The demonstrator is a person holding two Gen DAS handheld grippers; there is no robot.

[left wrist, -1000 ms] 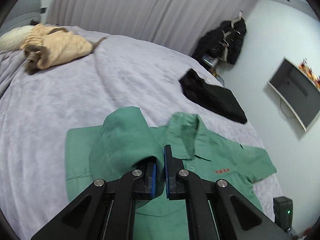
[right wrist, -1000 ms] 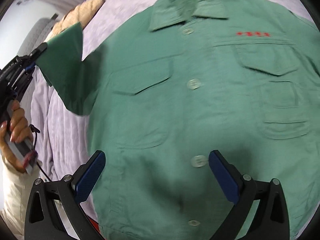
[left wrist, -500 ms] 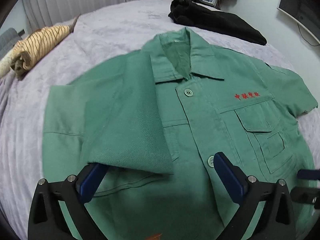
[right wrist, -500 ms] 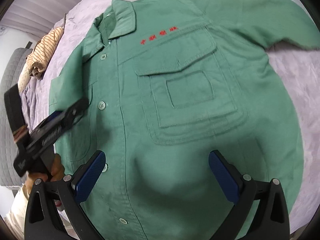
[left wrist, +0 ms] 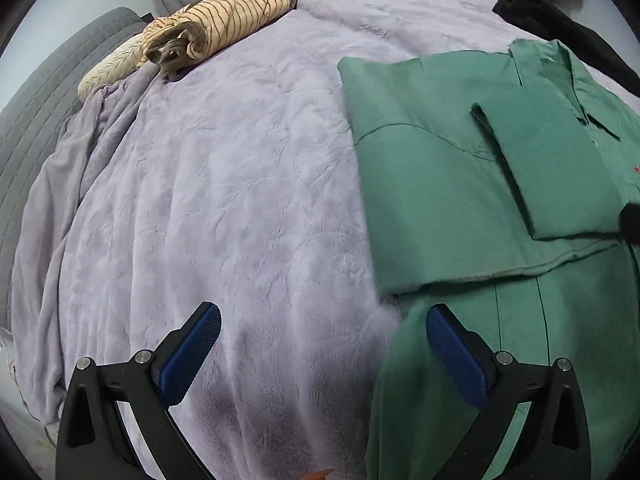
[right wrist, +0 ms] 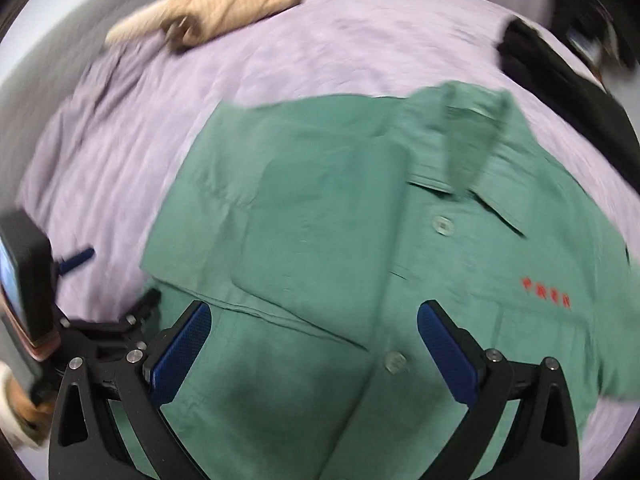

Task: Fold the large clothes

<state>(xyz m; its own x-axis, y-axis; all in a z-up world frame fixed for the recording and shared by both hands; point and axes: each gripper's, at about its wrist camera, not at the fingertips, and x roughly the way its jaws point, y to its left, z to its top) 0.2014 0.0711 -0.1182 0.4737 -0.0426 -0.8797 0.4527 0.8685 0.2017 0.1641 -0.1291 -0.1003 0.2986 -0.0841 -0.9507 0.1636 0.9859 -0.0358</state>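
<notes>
**Trainee:** Where does the garment lie, and how much of the fold is done?

**Operator:** The green shirt [right wrist: 400, 280] lies face up on the lilac blanket [left wrist: 240, 200], collar [right wrist: 472, 140] toward the far side. One sleeve [left wrist: 552, 168] is already laid inward across the chest, and the side panel under it is turned over as well, so that flank has a straight edge. I judge the fold about a third done; the opposite sleeve is not folded in either view.

**Trainee:** And the claws?

**Operator:** My left gripper [left wrist: 320, 356] stands at its widest, pads apart and nothing between them. It hangs over the blanket at the shirt's lower edge, one pad above bare blanket and the other above green cloth. I read that as a stance for picking up the hem. My right gripper [right wrist: 312, 356] is also spread wide and empty, above the button placket [right wrist: 394, 362]. The right view is blurred, so I cannot tell fine creases there.

**Trainee:** What else is on the bed?

**Operator:** A striped garment [left wrist: 212, 28] and a black garment [left wrist: 560, 28], both well apart from the shirt, so neither hinders the fold.
</notes>
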